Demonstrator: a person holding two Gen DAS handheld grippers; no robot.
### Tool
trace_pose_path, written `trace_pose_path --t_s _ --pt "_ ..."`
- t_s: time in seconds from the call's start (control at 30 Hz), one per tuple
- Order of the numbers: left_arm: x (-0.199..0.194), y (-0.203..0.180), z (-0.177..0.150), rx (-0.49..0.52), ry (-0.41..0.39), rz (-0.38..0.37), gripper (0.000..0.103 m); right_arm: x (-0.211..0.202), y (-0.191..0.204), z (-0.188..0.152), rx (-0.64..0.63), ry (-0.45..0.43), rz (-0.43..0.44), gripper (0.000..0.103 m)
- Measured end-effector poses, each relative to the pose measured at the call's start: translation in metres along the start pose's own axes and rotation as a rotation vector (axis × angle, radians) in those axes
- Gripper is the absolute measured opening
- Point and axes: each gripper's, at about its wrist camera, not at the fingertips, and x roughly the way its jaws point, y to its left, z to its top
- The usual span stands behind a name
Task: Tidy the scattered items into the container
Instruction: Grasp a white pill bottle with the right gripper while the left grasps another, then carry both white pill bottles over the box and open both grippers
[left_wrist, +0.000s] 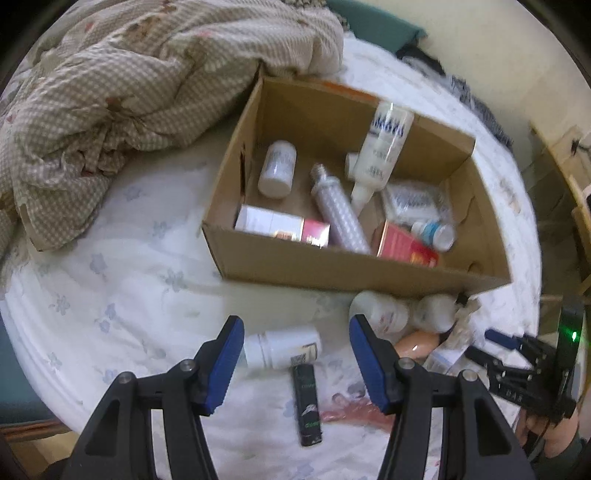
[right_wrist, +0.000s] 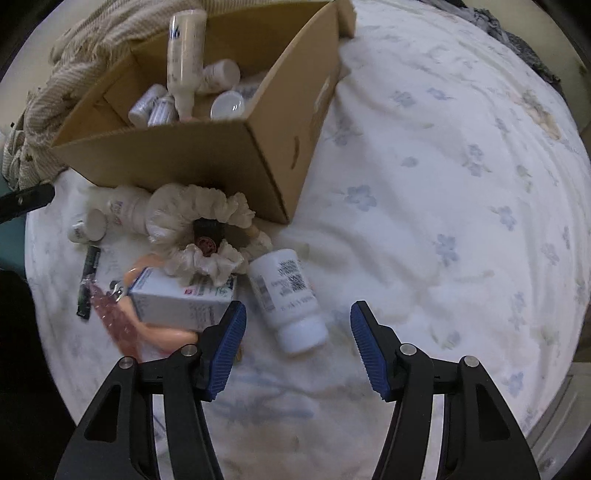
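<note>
Both tongs gape empty: left gripper (left_wrist: 297, 347) over a white pill bottle (left_wrist: 282, 348), right gripper (right_wrist: 298, 334) near another bottle (right_wrist: 286, 299). Cardboard box (left_wrist: 369, 271) on the bed holds a lotion bottle (left_wrist: 382, 155), pill bottles, cartons and a silver tube (left_wrist: 338, 214).

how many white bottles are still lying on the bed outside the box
3: one white bottle just ahead of the right tongs, a second bottle by the cardboard box near wall, a third bottle left of it. The scrunchie may hide more.
</note>
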Motion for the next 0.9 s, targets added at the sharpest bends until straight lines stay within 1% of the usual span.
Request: trace_pose_path --t_s 0.07,0.17,0.2,0.23,0.3,0.33,0.4,0.5,0.57,0.67,0.7,0.77,0.83,0.9 --pt "0.011 -0.005 -0.003 0.024 0.039 0.033 0.060 0.012 0.000 0.002 0.022 0.002 0.008 0.063" --pt "0.028 -0.012 -0.007 0.069 0.092 0.090 0.060 0.024 0.000 0.002 0.036 0.002 -0.009 0.062" --pt "0.032 -0.014 -0.007 0.080 0.103 0.113 0.060 0.024 0.001 0.002 0.027 -0.006 -0.022 0.054" --pt "0.037 -0.015 -0.008 0.090 0.117 0.136 0.060 0.022 0.001 0.004 0.028 -0.012 -0.024 0.039" --pt "0.047 -0.016 -0.009 0.101 0.144 0.167 0.061 0.016 0.001 0.007 0.035 -0.024 -0.022 0.038" --pt "0.051 -0.017 -0.009 0.101 0.152 0.165 0.066 0.011 -0.001 0.008 0.044 -0.034 -0.016 0.038" --pt "0.056 -0.017 -0.009 0.105 0.163 0.168 0.069 0.000 -0.004 0.009 0.063 -0.051 -0.005 0.038" --pt "0.064 -0.017 -0.011 0.103 0.193 0.173 0.069 -0.025 -0.009 0.007 0.094 -0.080 0.011 0.038" --pt "0.070 -0.014 -0.011 0.085 0.219 0.162 0.069 -0.044 -0.012 0.004 0.113 -0.106 0.013 0.038" --pt "0.078 -0.009 -0.011 0.058 0.244 0.150 0.069 -0.078 -0.011 -0.002 0.119 -0.170 0.024 0.038" --pt "0.078 -0.008 -0.010 0.054 0.241 0.150 0.065 -0.089 -0.010 -0.004 0.118 -0.197 0.034 0.038" --pt "0.074 -0.007 -0.010 0.058 0.224 0.152 0.065 -0.110 -0.009 -0.008 0.117 -0.249 0.054 0.038" --pt "0.061 -0.007 -0.009 0.062 0.171 0.157 0.065 -0.122 -0.012 -0.009 0.135 -0.277 0.085 0.038" --pt "0.044 -0.008 -0.011 0.062 0.121 0.145 0.065 -0.127 -0.015 -0.005 0.146 -0.295 0.108 0.038"
